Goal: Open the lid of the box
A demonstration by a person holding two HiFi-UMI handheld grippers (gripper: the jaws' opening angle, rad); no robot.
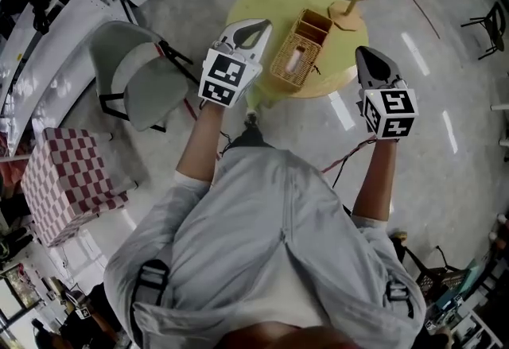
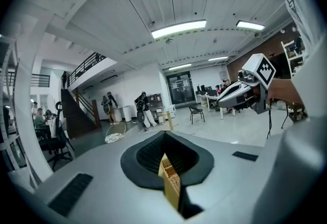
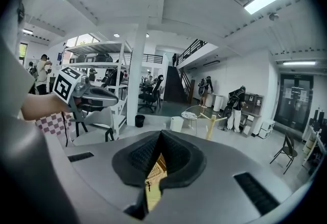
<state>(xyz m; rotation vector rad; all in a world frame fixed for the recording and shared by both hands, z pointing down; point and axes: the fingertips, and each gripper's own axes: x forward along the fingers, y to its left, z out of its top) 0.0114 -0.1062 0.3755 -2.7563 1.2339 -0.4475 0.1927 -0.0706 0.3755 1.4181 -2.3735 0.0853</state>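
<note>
A rectangular wicker box (image 1: 298, 49) lies on the round yellow table (image 1: 262, 5). Its far end shows an open compartment, and the near part has a woven top with a pale piece on it. My left gripper (image 1: 253, 28) hovers just left of the box, its jaws closed with nothing between them. My right gripper (image 1: 368, 56) hangs at the table's right edge, also shut and empty. In the left gripper view the pads (image 2: 148, 154) meet, and a strip of the wicker box (image 2: 171, 182) shows below them. The right gripper view likewise shows the wicker box (image 3: 156, 169) under closed pads (image 3: 140, 154).
A wooden stand (image 1: 354, 1) rises on the table behind the box. A grey chair (image 1: 139, 73) stands to the left, and a red-checked cube (image 1: 71, 180) sits further left. A black chair (image 1: 489, 25) is at the far right. Cables trail on the floor.
</note>
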